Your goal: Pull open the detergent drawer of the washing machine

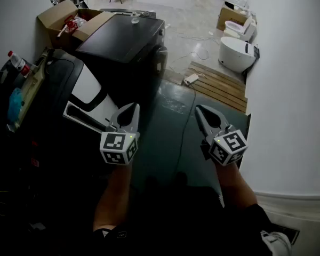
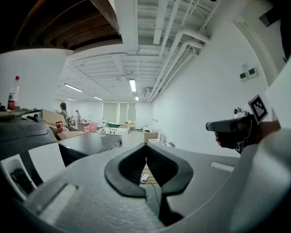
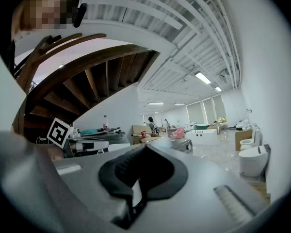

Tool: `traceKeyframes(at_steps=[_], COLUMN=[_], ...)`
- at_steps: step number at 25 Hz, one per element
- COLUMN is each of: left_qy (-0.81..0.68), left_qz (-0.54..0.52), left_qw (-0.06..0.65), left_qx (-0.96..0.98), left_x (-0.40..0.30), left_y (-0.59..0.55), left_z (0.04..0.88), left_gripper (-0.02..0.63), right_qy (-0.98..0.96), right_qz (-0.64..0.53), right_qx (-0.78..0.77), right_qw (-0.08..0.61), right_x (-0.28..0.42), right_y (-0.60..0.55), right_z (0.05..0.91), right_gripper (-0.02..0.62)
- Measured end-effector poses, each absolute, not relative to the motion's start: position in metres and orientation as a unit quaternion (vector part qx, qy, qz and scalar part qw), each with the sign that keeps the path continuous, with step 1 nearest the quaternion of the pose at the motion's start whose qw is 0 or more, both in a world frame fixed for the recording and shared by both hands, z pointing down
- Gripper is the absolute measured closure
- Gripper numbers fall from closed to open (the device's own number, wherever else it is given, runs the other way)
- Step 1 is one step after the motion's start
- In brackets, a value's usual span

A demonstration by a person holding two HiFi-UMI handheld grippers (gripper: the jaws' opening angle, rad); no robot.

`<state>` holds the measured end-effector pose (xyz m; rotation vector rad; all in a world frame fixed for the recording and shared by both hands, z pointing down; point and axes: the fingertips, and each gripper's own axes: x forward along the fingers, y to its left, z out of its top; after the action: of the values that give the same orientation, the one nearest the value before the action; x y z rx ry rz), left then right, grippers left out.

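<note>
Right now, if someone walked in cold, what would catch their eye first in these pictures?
The two grippers held out low in the head view's middle: the left gripper and right gripper, both shut and empty. Beyond them stands a dark boxy machine, with an open cardboard box at its upper left and white toilets by the right wall.

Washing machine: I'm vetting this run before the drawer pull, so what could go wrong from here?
1. The left hand-held gripper and the right hand-held gripper are shut, apart from the washing machine; unopened, they would likely only bump the drawer.
2. A cable lies on the floor ahead: possible snag.
3. The glass on top might topple if the machine jolts.
</note>
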<state>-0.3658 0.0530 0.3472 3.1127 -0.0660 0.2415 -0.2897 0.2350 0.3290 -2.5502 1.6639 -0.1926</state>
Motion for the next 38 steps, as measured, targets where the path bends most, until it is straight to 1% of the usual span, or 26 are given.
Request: traceKeyframes(at_steps=[6, 11, 13, 20, 25, 30, 38], left_qy=[-0.019, -0.018, -0.016, -0.028, -0.041, -0.046, -0.042], left_qz=[0.088, 0.103, 0.103, 0.111, 0.115, 0.120, 0.122], left_qw=[-0.004, -0.079, -0.075, -0.020, -0.016, -0.013, -0.001], left_qx=[0.996, 0.991, 0.992, 0.993, 0.992, 0.992, 0.992], left_x=[-0.365, -0.358, -0.354, -0.329, -0.314, -0.296, -0.252], left_y=[0.059, 0.085, 0.096, 0.129, 0.154, 0.158, 0.131], left_z=[0.353, 0.354, 0.357, 0.364, 0.372, 0.382, 0.401], left_gripper=[0.595, 0.595, 0.595, 0.595, 0.595, 0.595, 0.595], right_qy=[0.545, 0.541, 0.548, 0.565, 0.562, 0.559, 0.544], right_qz=[-0.068, -0.078, -0.086, -0.122, -0.156, -0.163, -0.172], right_qx=[-0.834, -0.836, -0.830, -0.812, -0.809, -0.809, -0.818], right_qw=[0.046, 0.046, 0.051, 0.074, 0.077, 0.082, 0.071], right_x=[-0.289, -0.278, -0.274, -0.249, -0.229, -0.213, -0.170], right_y=[0.239, 0.261, 0.272, 0.317, 0.344, 0.354, 0.333], right_z=[0.335, 0.341, 0.348, 0.369, 0.388, 0.395, 0.406], right_gripper=[0.595, 0.595, 0.595, 0.594, 0.594, 0.594, 0.594])
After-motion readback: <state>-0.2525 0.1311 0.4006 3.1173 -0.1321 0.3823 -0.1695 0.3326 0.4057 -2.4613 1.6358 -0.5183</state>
